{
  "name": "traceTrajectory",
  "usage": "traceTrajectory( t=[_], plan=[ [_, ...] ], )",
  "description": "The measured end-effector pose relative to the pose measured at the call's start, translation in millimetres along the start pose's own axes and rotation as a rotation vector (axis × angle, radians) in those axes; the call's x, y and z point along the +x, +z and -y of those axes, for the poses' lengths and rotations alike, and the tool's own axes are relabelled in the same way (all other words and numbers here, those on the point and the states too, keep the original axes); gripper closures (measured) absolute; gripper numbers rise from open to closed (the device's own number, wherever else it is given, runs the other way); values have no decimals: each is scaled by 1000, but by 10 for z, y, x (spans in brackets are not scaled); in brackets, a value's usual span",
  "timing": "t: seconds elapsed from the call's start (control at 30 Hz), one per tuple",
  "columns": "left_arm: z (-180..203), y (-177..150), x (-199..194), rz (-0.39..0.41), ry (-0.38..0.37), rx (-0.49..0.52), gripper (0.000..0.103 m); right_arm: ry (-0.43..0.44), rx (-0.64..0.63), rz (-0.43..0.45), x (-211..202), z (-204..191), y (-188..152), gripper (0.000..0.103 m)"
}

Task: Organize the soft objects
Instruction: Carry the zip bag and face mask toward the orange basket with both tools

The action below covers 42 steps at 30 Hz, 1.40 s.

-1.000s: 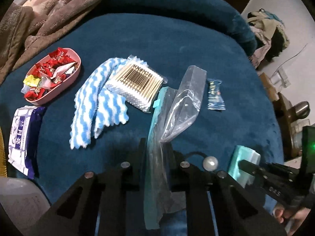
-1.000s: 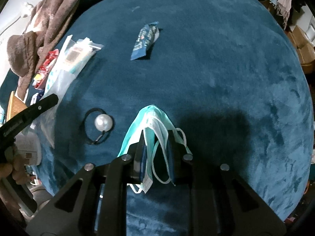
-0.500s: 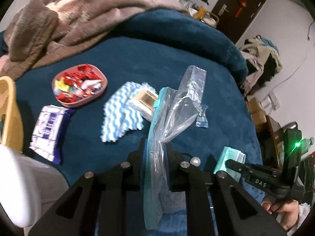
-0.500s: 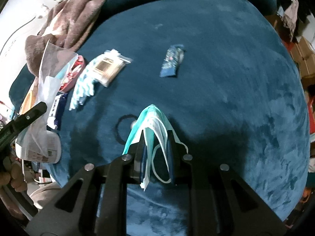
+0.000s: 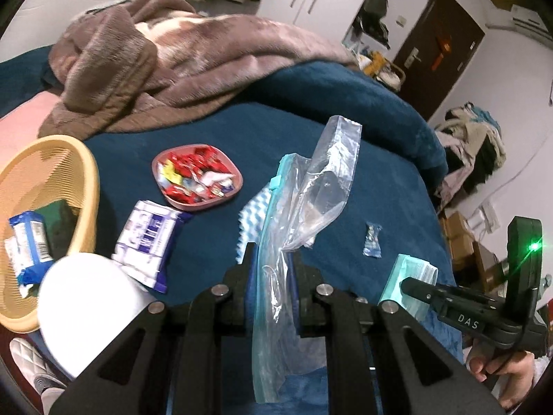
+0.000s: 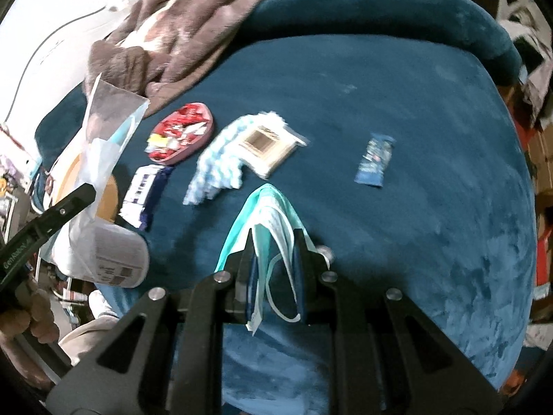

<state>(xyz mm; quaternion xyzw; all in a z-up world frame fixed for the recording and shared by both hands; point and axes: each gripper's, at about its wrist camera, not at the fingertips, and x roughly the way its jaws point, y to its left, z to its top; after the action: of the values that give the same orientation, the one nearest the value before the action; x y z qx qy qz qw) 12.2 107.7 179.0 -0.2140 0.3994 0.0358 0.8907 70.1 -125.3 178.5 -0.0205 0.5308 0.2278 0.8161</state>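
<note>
My left gripper (image 5: 271,259) is shut on a clear zip bag (image 5: 311,204) with a teal seal strip; the bag stands up above the blue bed. The same zip bag (image 6: 100,138) shows at the left of the right wrist view. My right gripper (image 6: 274,242) is shut on a teal and white face mask (image 6: 268,218), its ear loops hanging below the fingers. That face mask (image 5: 409,280) and the right gripper (image 5: 408,282) appear at the lower right of the left wrist view. A blue-and-white striped cloth (image 6: 216,166) lies on the bed under a pack of cotton swabs (image 6: 268,147).
A pink dish of red sweets (image 5: 197,178), a purple tissue pack (image 5: 150,242), a small blue sachet (image 5: 372,242) and a yellow basket (image 5: 79,173) with packets sit on or beside the bed. A brown blanket (image 5: 172,58) is heaped at the back. A white round object (image 5: 86,304) is near left.
Both grippers have risen from the bed with the bag and the mask held. The views now take in more of the bed, basket and room; the pearl hair tie has slipped behind the fingers.
</note>
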Motion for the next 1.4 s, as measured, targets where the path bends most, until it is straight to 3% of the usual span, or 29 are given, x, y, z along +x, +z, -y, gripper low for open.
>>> traceTrajectory(
  t=[0.7,1.13,1.4],
  plan=[
    [-949,123,-759,211,91,-248,88,92,-281,70,-87,-1544,411,85],
    [-1704,46,-1086,301,208,-454,88,169,-381,54,86,-2366,450,85],
    [-2191,-60,-1159,310,310,-572,88,198,-430,43,271,-2785,485,85]
  ],
)
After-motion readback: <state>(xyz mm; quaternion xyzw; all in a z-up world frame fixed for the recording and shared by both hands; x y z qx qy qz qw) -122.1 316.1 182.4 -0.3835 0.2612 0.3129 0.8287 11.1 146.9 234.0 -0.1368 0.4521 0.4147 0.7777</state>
